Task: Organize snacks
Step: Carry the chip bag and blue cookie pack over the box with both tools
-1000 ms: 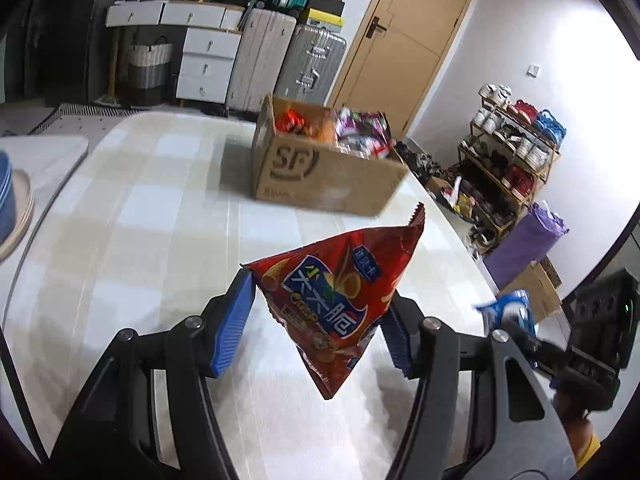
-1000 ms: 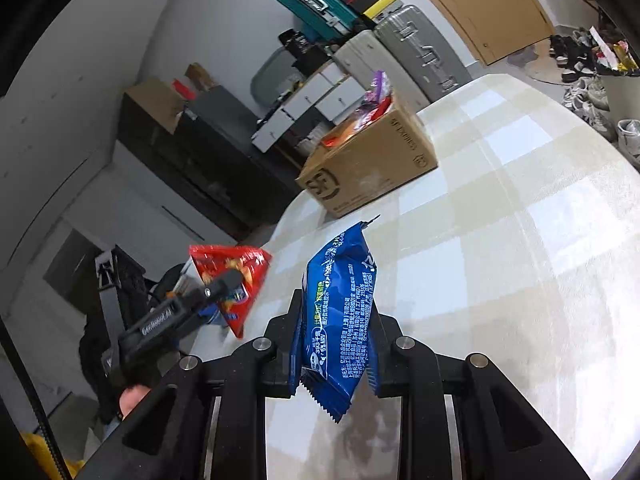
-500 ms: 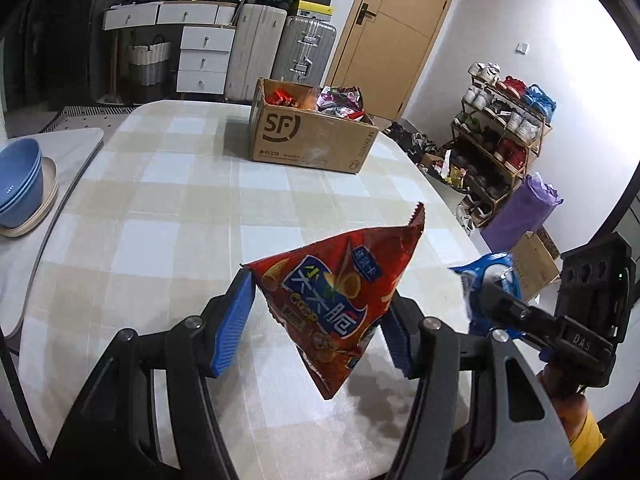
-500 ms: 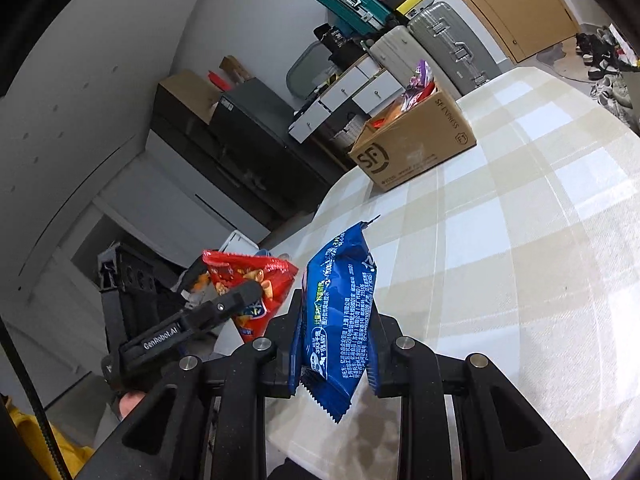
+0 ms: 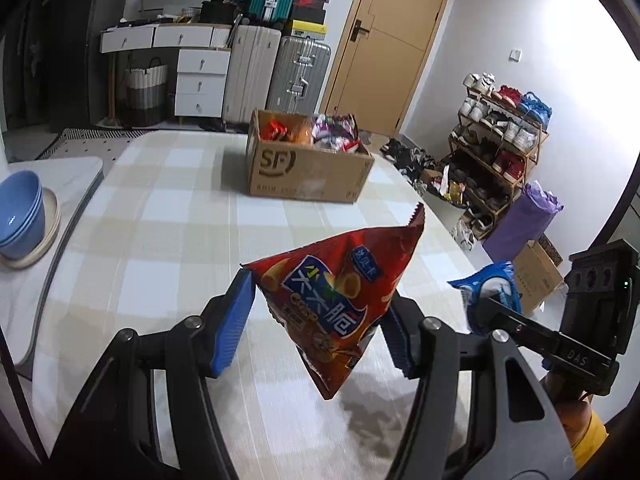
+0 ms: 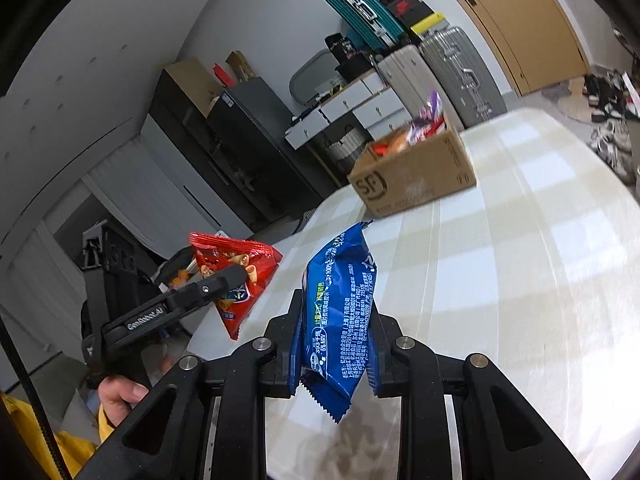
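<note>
My left gripper (image 5: pixel 320 320) is shut on a red chip bag (image 5: pixel 340 292) and holds it above the checked table (image 5: pixel 160 220). The red bag also shows in the right wrist view (image 6: pixel 236 272), left of my right gripper. My right gripper (image 6: pixel 334 344) is shut on a blue snack packet (image 6: pixel 340 320), held above the table's near part. The blue packet shows in the left wrist view (image 5: pixel 488 284) at the right. A cardboard box (image 5: pixel 308 172) with several snack packs stands at the table's far end; it also shows in the right wrist view (image 6: pixel 416 176).
Blue bowls on a plate (image 5: pixel 20 216) sit on a side surface to the left. Suitcases (image 5: pixel 280 64), white drawers and a door stand behind the table. A shoe rack (image 5: pixel 500 148) and a purple bag (image 5: pixel 524 224) stand on the right.
Both grippers pulled back from the box and then moved somewhat toward it again, each still holding its bag. The right gripper has swung so the box sits more centrally in its view.
</note>
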